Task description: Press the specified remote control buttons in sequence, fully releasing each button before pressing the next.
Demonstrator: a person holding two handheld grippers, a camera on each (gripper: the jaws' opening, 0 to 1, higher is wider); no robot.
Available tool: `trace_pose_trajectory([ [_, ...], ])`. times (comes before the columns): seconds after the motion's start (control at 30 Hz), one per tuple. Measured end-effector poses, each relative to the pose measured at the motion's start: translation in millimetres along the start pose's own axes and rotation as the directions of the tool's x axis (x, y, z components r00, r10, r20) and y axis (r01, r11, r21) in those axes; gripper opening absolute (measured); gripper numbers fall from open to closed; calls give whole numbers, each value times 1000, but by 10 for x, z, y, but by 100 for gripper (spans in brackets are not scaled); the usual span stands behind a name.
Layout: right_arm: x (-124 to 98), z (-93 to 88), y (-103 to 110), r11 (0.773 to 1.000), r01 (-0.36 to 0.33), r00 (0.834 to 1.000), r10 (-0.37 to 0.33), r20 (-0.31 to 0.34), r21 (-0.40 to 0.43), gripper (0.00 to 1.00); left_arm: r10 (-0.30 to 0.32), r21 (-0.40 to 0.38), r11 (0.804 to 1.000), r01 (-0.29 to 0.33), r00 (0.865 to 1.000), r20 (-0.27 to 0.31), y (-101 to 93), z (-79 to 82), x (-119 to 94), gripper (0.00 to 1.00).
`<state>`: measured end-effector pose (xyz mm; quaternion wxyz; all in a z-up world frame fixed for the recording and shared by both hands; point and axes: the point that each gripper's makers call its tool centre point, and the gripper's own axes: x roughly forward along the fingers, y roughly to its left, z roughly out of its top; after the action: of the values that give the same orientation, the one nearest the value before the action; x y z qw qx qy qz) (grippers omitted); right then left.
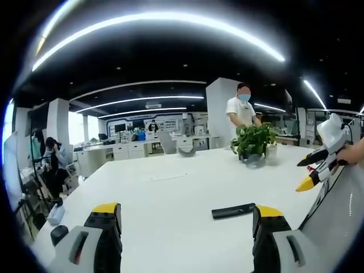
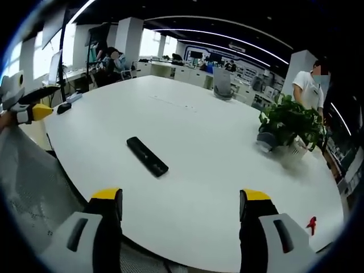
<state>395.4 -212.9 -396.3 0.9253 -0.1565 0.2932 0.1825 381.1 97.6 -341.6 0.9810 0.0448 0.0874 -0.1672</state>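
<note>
So up close in the left gripper view, the left gripper [image 1: 186, 224] has its two yellow-tipped black jaws spread wide with nothing between them, and same deal in the right gripper view, where the right gripper [image 2: 181, 211] is also wide apart and empty. Both hang over the near edge of one big white oval table [image 2: 227, 170]. The one slim black rectangular remote control [image 2: 147, 156] lies flat on the tabletop a bit ahead of the right gripper and left of its centre line, well apart from both grippers; in the left gripper view the same remote sits just above the right-hand jaw. Further back there's one leafy green potted plant [image 2: 289, 124] in a pale pot on the table's far side. One small dark object [image 2: 63, 107] sits near the table's left end. Beyond that, one person in a white T-shirt [image 1: 241, 111] stands behind the plant, and one seated person [image 1: 52, 161] is off by the desks.
</note>
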Motion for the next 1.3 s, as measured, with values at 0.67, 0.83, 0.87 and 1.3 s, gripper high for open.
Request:
trace_pose_trajectory([
  [0.67,-4,9,23,1000,1,1000,-1,9,-22,85,8,-26,1000,-7,999,42,31,58,-4,100],
  [0.83,33,-69,35,999,-9,999,8,-31,-34,85,21,-12,1000,-20,998,66,42,105,-22,100],
  [0.87,30,-67,27,1000,-7,1000,6,-27,-25,86,20,-15,1000,-19,998,67,41,107,-21,100],
  [1.3,-24,-130,231,1000,-2,996,0,-85,-18,85,1,38,999,0,1000,-16,-19,-34,-17,100],
])
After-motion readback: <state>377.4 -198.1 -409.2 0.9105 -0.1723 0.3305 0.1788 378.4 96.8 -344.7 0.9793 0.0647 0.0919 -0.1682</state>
